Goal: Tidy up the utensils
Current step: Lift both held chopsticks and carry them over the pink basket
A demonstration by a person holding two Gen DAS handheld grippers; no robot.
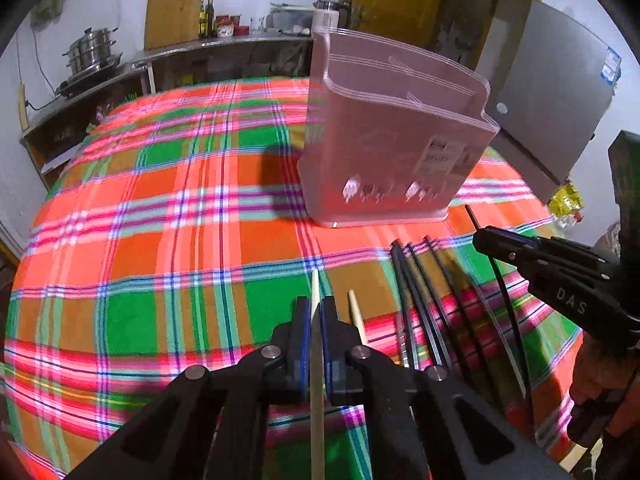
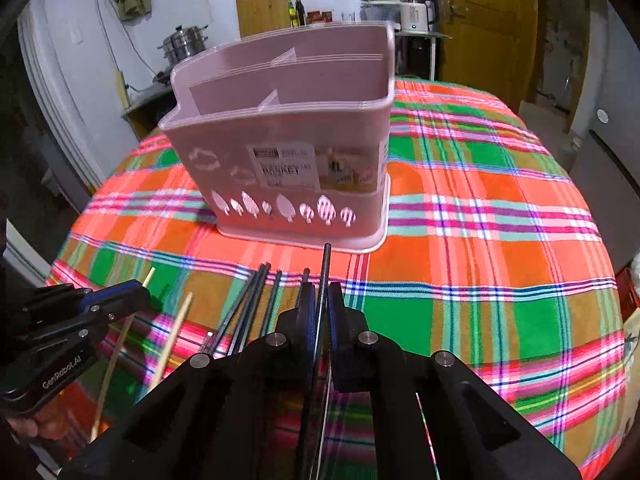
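A pink plastic utensil basket [image 1: 384, 152] [image 2: 296, 152] with inner dividers stands upright on the plaid tablecloth. My left gripper [image 1: 316, 308] is shut on a pale wooden chopstick [image 1: 317, 392] whose tip pokes out ahead of the pads. A second wooden chopstick [image 1: 357, 316] [image 2: 176, 336] lies beside it on the cloth. My right gripper [image 2: 322, 296] is shut on a black chopstick [image 2: 326, 264] that points toward the basket. Several more black chopsticks [image 1: 424, 304] [image 2: 256, 304] lie side by side on the cloth between the two grippers. In the left wrist view the right gripper [image 1: 480, 236] shows at the right edge.
The round table's plaid cloth [image 1: 160, 240] [image 2: 500, 240] stretches wide to the left of the basket and to its right. A counter with a steel pot [image 1: 94, 50], bottles and a kettle [image 2: 416, 12] lines the back wall. A grey fridge [image 1: 560, 92] stands at the right.
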